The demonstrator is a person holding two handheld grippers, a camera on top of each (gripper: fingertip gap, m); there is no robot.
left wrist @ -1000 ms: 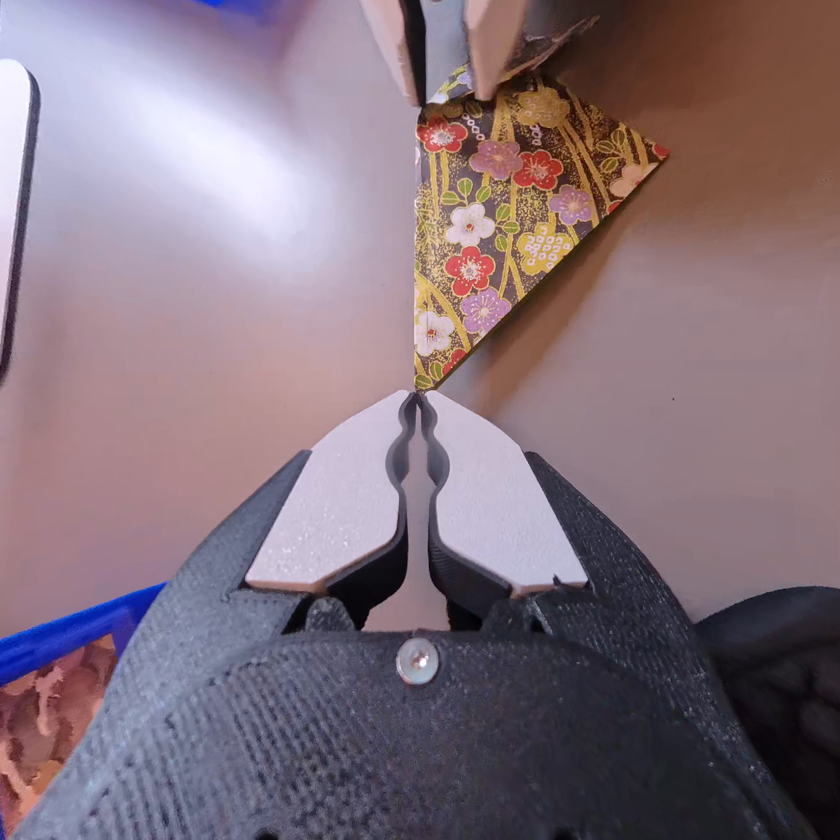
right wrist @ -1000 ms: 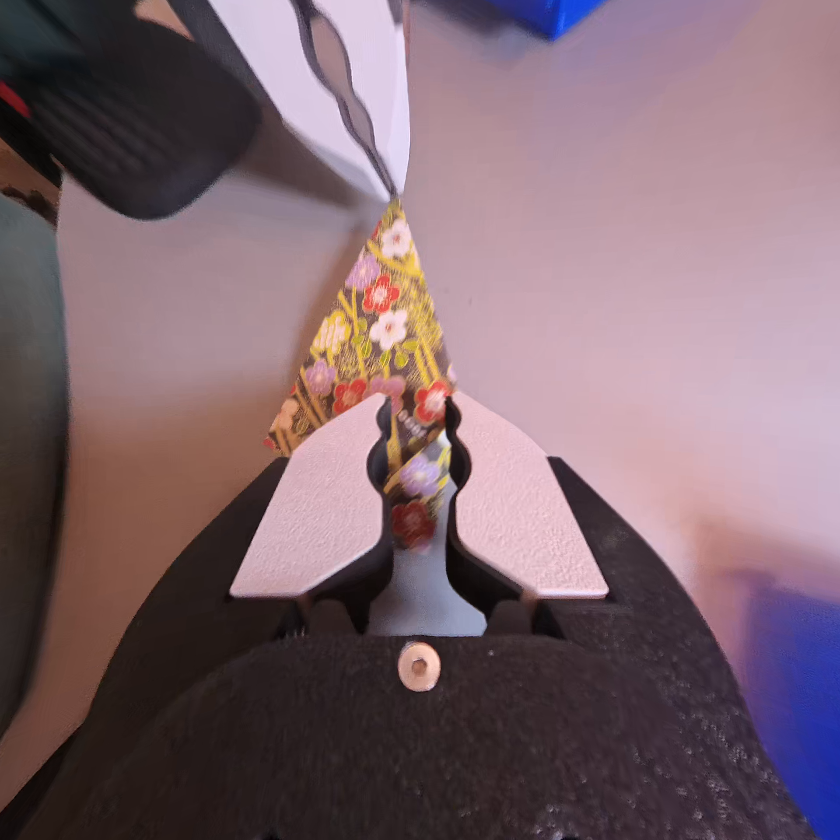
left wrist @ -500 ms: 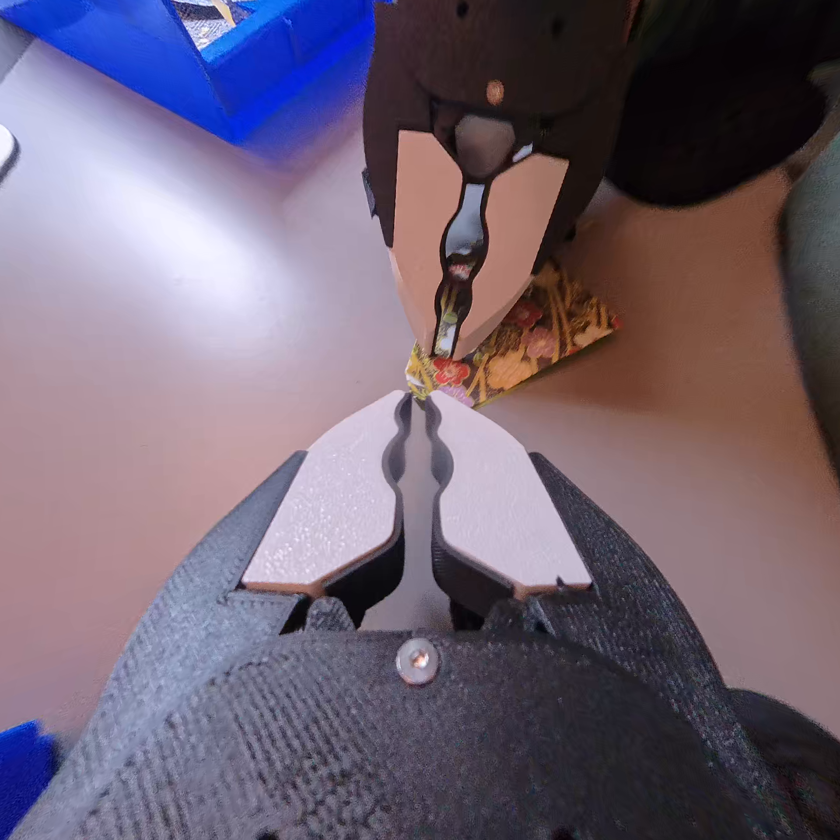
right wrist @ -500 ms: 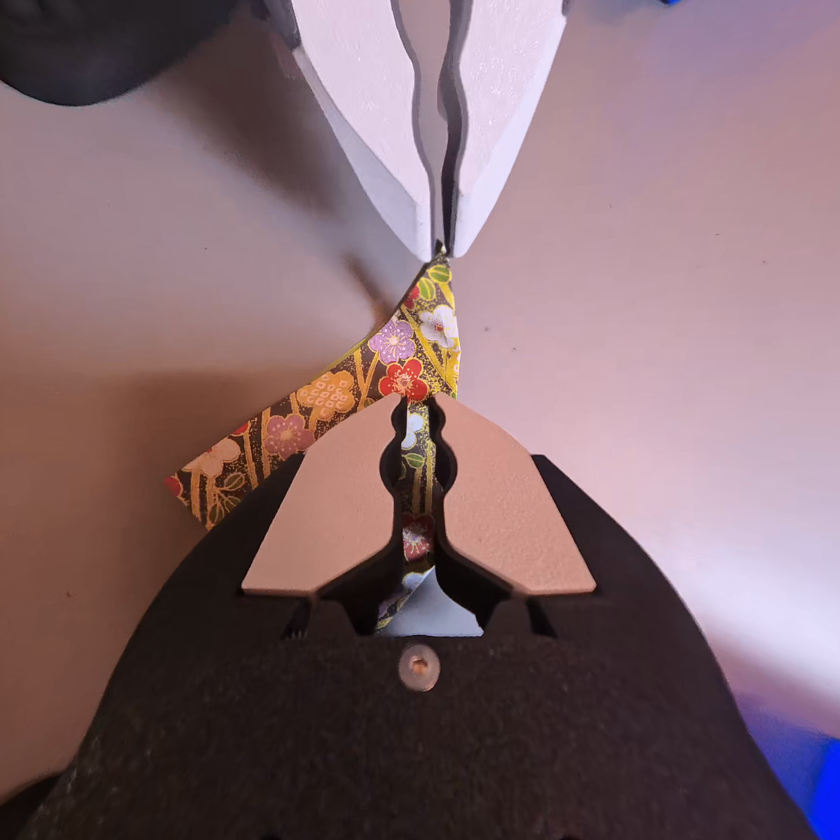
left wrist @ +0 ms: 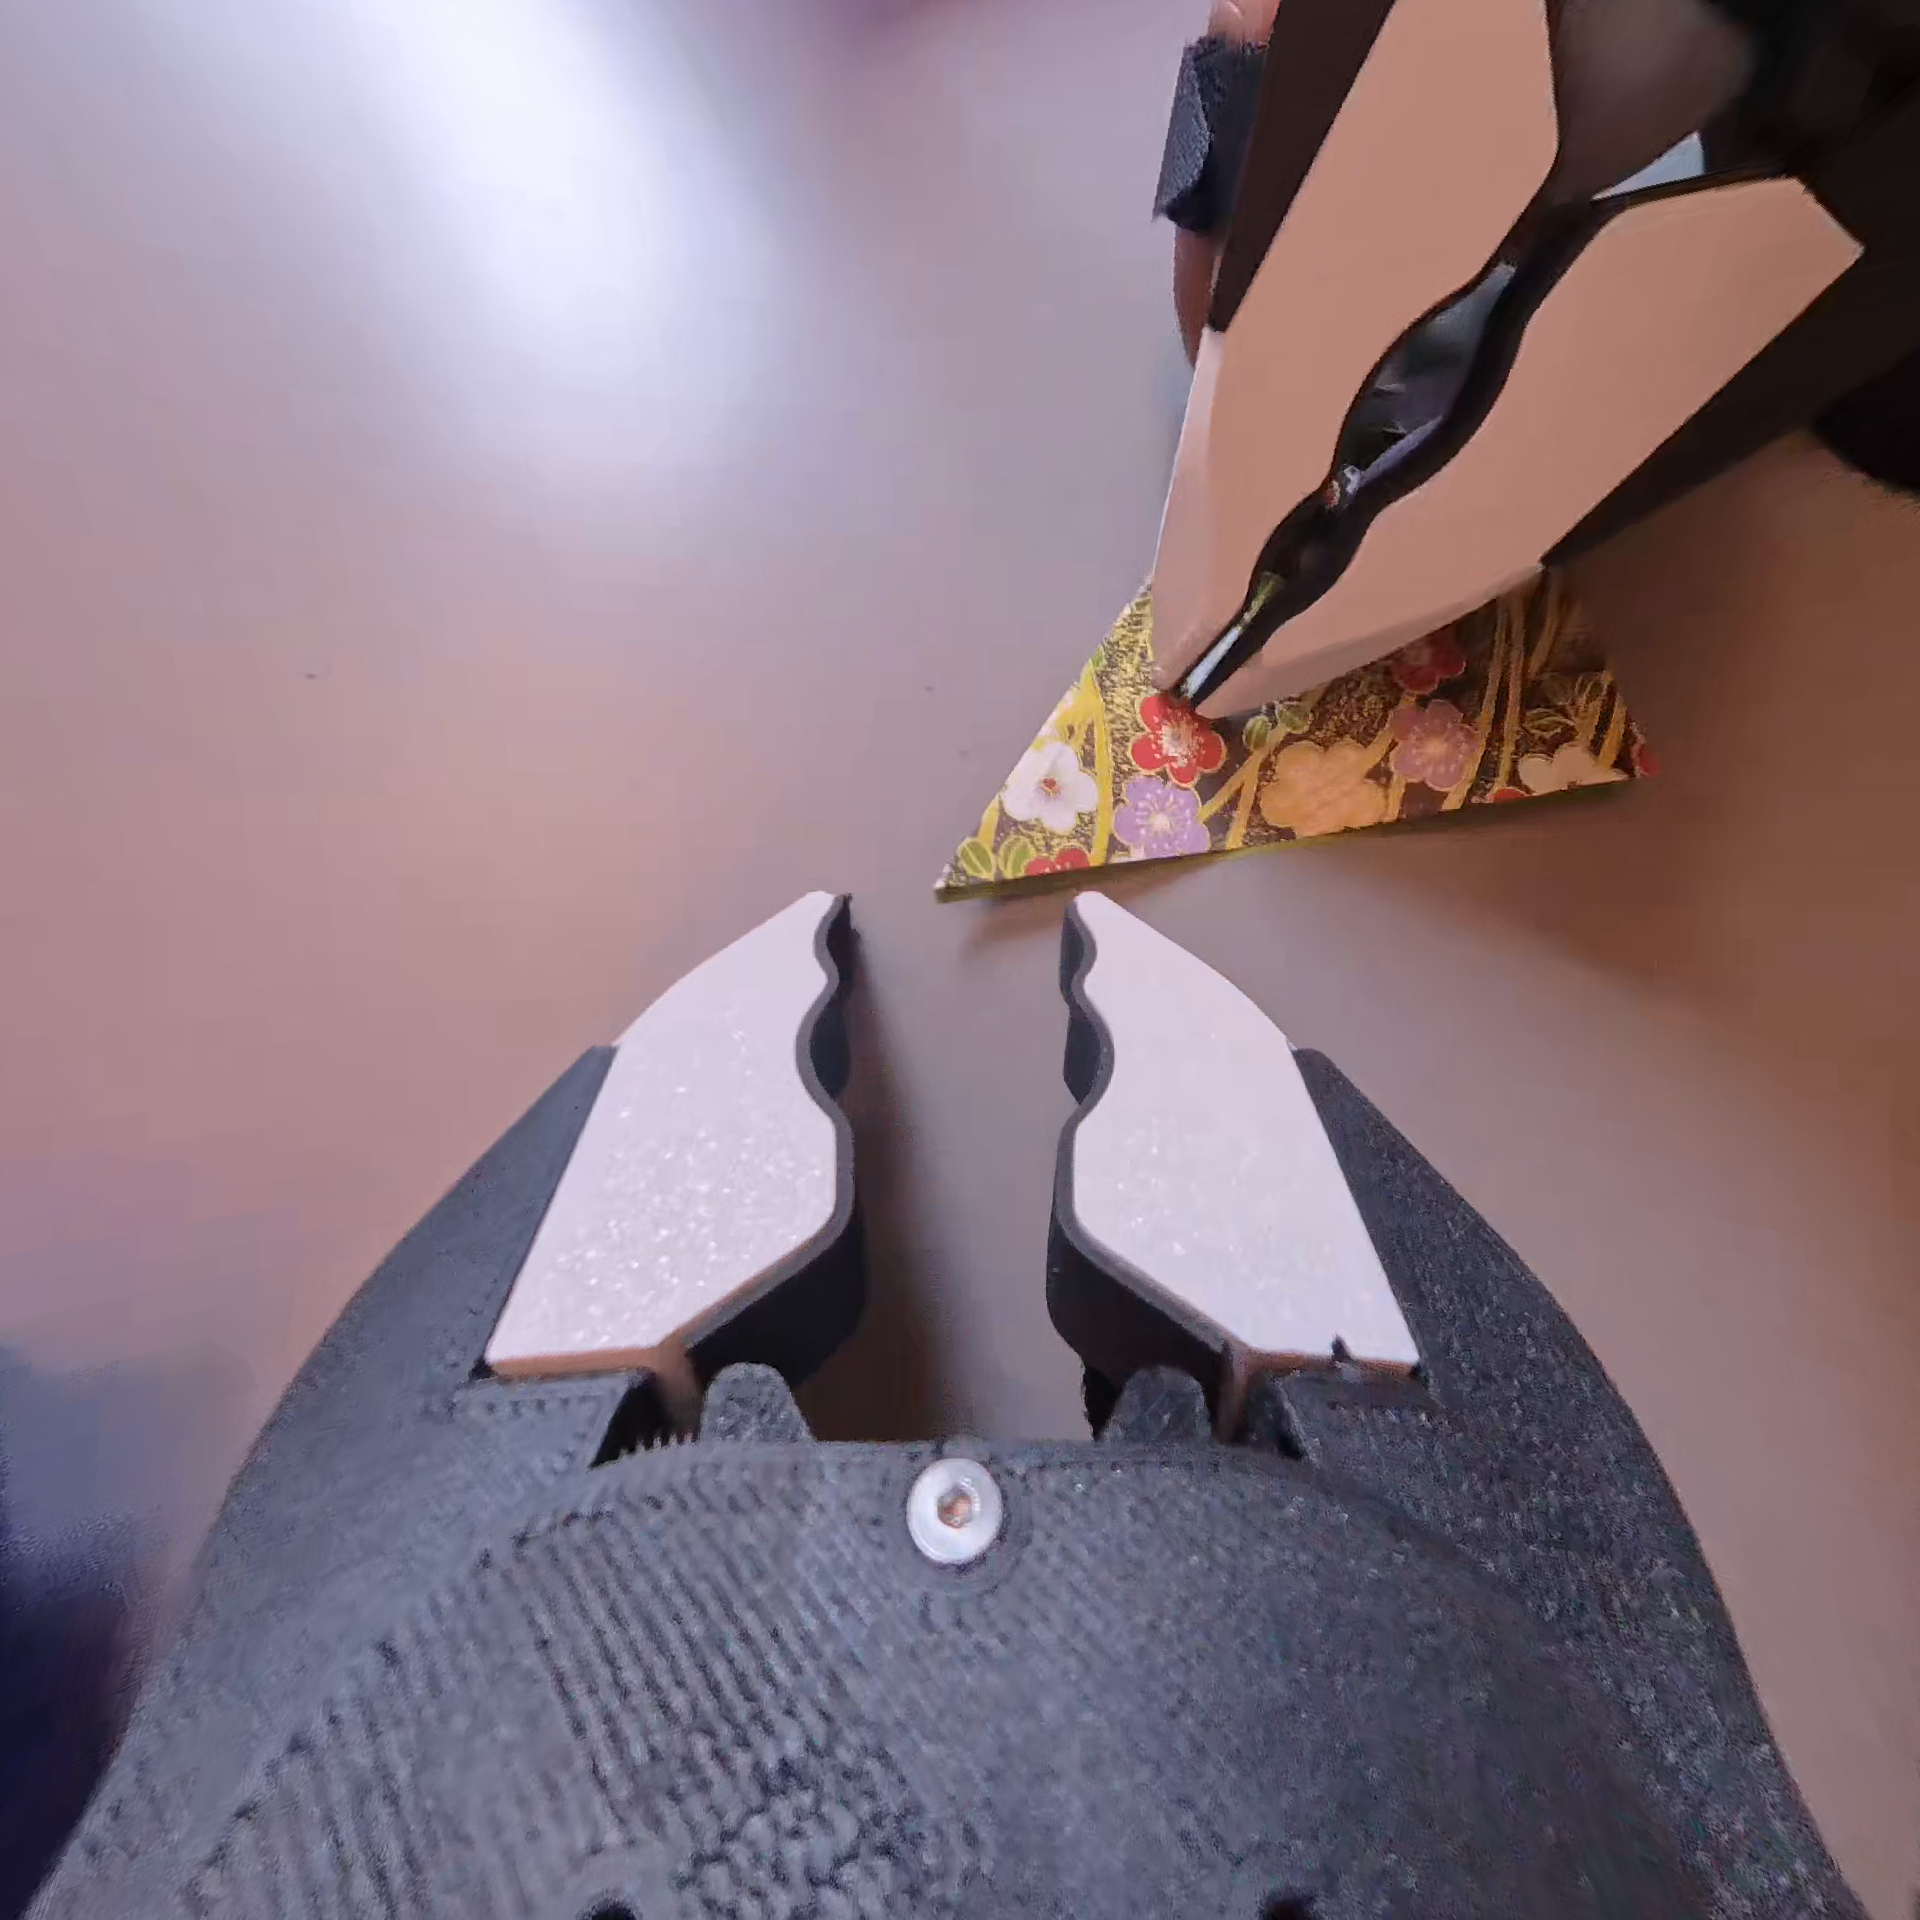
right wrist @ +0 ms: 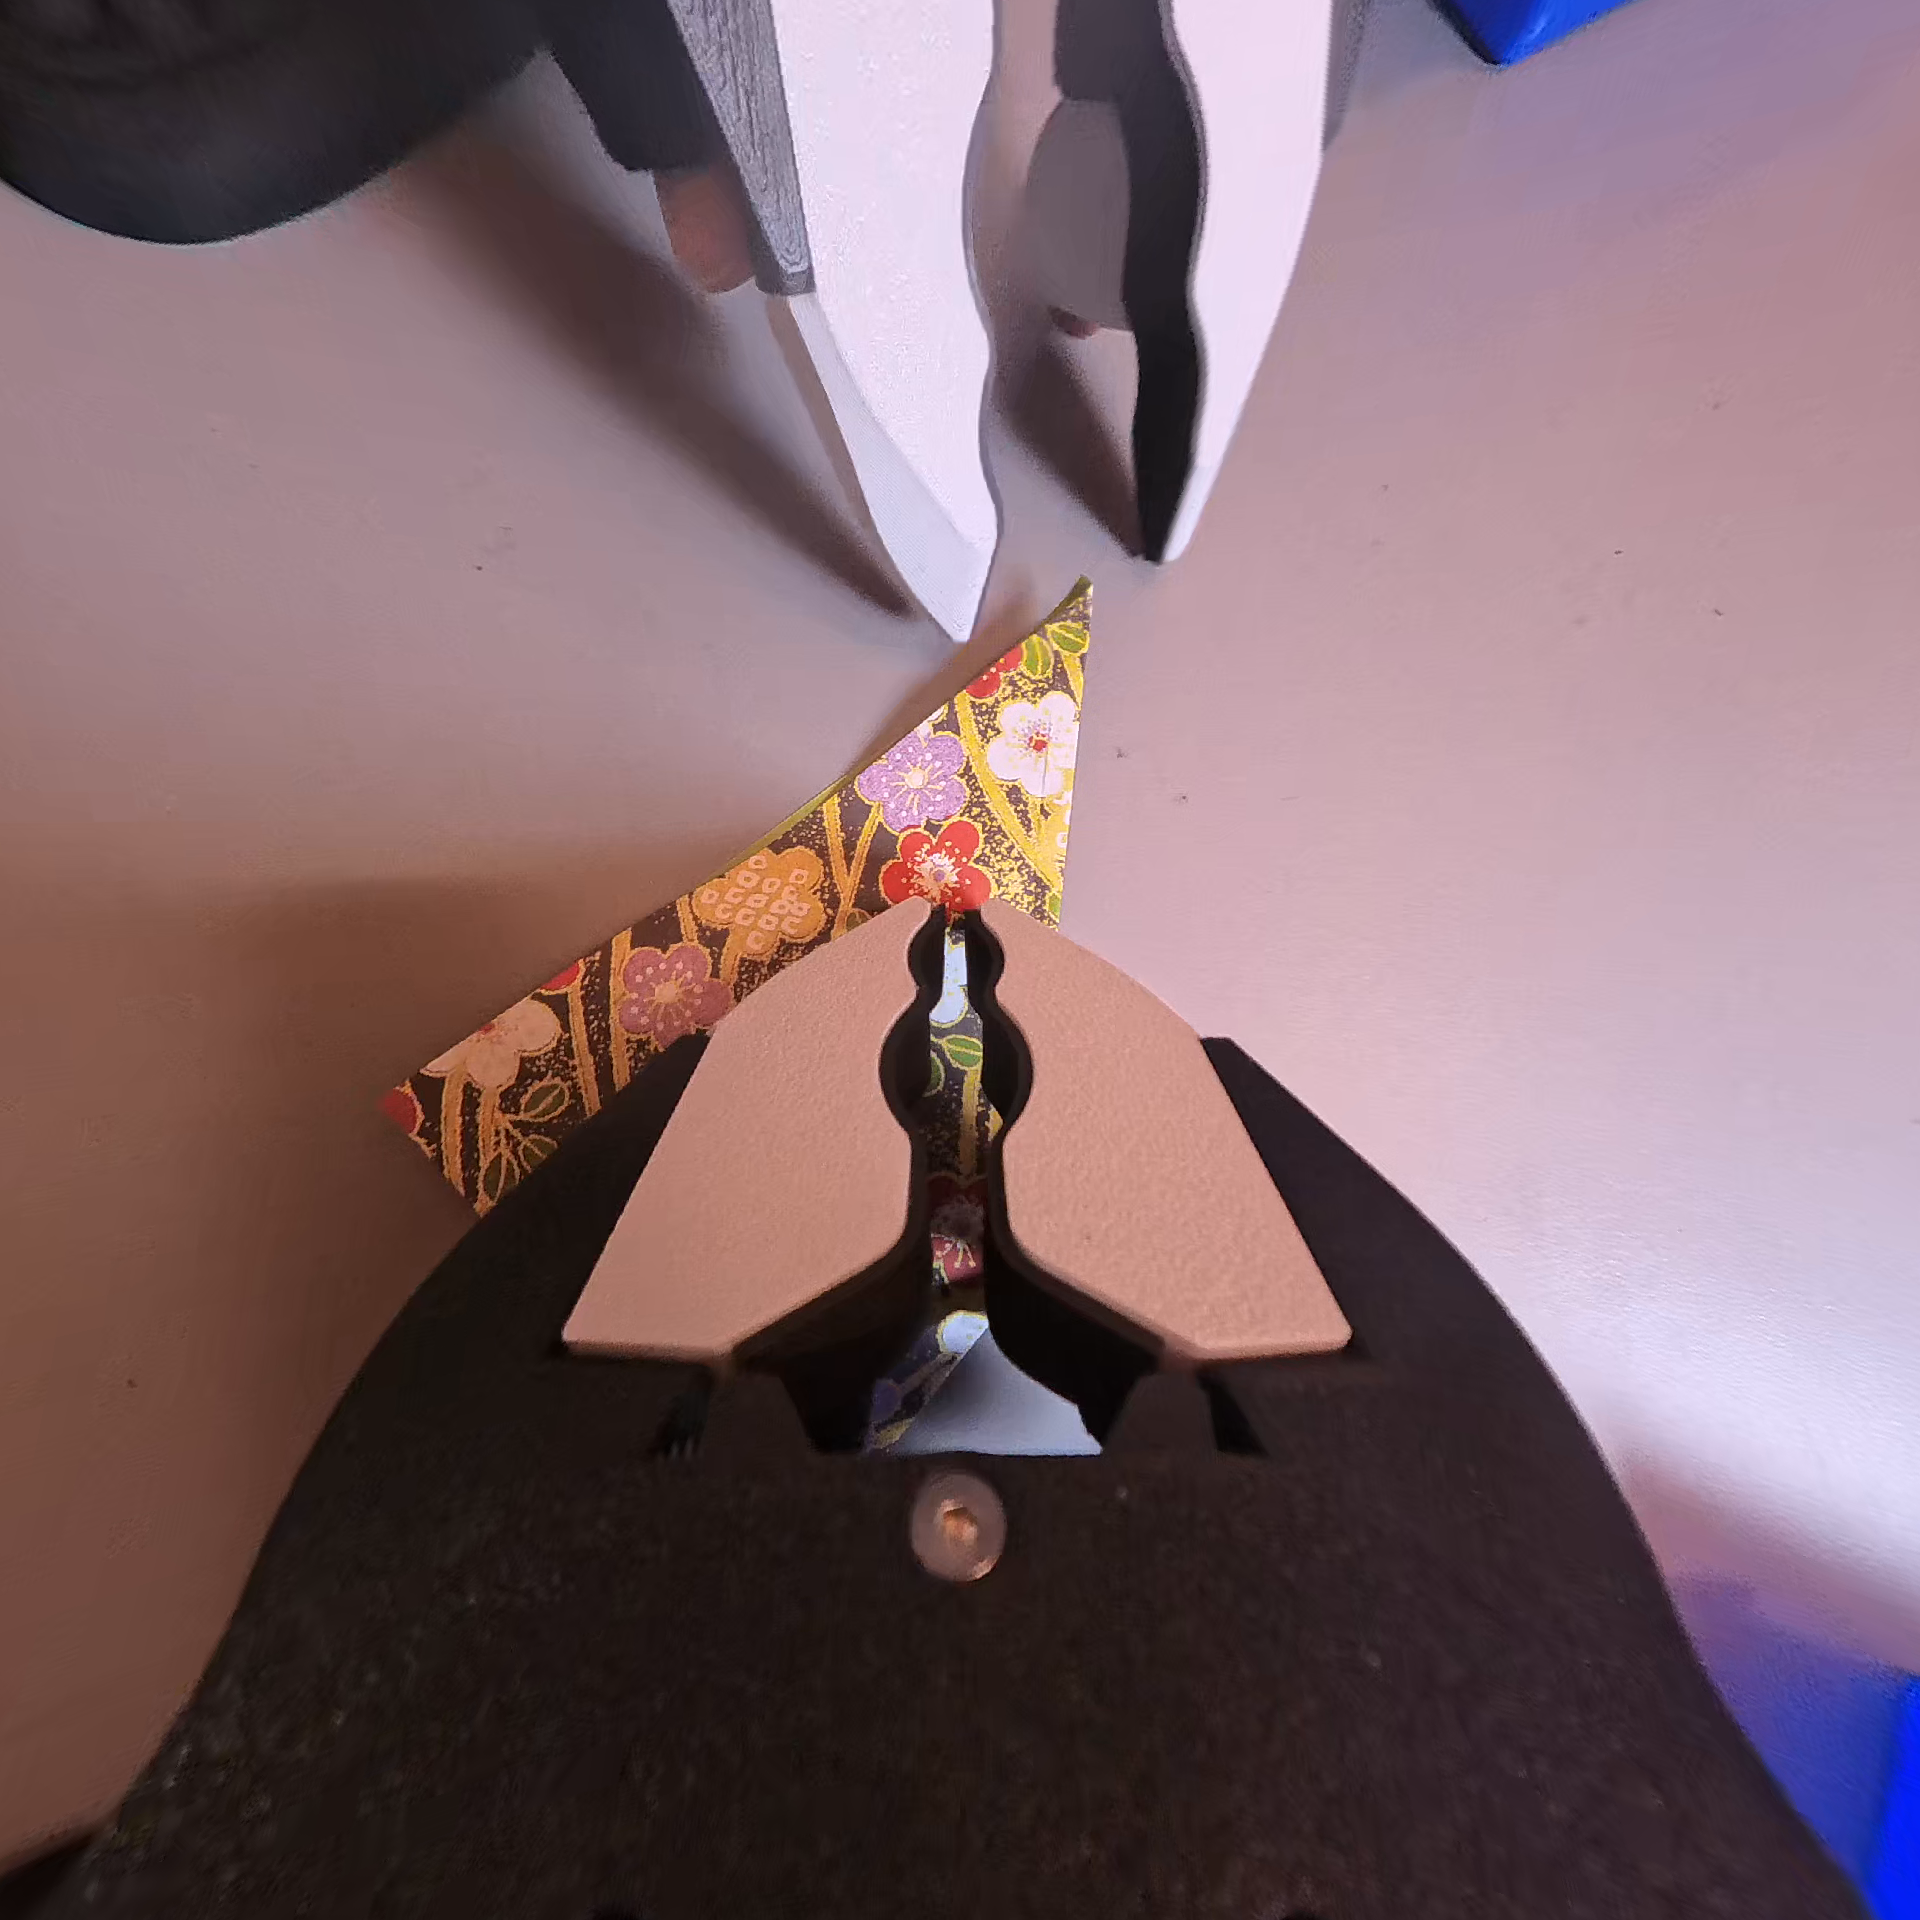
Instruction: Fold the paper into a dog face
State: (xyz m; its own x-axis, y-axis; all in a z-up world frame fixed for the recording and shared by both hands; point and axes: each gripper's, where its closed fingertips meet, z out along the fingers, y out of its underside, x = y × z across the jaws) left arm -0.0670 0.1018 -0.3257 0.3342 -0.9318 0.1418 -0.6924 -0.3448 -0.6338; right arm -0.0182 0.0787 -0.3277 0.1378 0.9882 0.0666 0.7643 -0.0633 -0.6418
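The paper [left wrist: 1299,774], a folded floral triangle, lies flat on the table [left wrist: 520,520]. The right gripper [right wrist: 954,912], closed, presses it down; the left gripper [left wrist: 958,914] gapes empty just beside its corner. Lifting that corner carelessly could skew the crease.

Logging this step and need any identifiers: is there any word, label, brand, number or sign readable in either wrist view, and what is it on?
None: no writing shows in either view.
The folded paper bears only a flower pattern.
Left tongs, right tongs and the table are unmarked.
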